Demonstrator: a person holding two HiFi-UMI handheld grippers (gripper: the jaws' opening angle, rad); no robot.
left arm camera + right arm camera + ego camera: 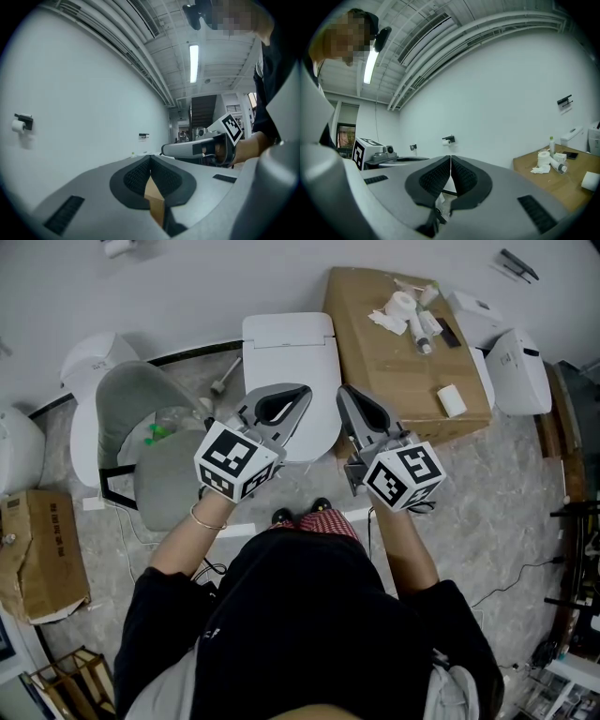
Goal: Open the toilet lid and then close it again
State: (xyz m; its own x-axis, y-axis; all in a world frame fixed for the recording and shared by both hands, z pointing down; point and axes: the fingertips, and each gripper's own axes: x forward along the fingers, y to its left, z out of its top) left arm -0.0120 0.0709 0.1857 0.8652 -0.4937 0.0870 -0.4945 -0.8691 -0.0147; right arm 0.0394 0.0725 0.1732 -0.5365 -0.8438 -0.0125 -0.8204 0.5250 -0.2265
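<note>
While the toilet lid (286, 348) lies shut, a smooth white slab with rounded corners, both grippers hang above its front end. The left gripper (298, 390) and the right gripper (344, 392) each press their ribbed black pads tip to tip with nothing held (each gripper view shows only a thin seam). A matt brown cardboard box (375, 371) sits just beside the lid's right edge and a curved grey chair (131, 409) near its left, with speckled stone floor (487, 502) open around the person.
</note>
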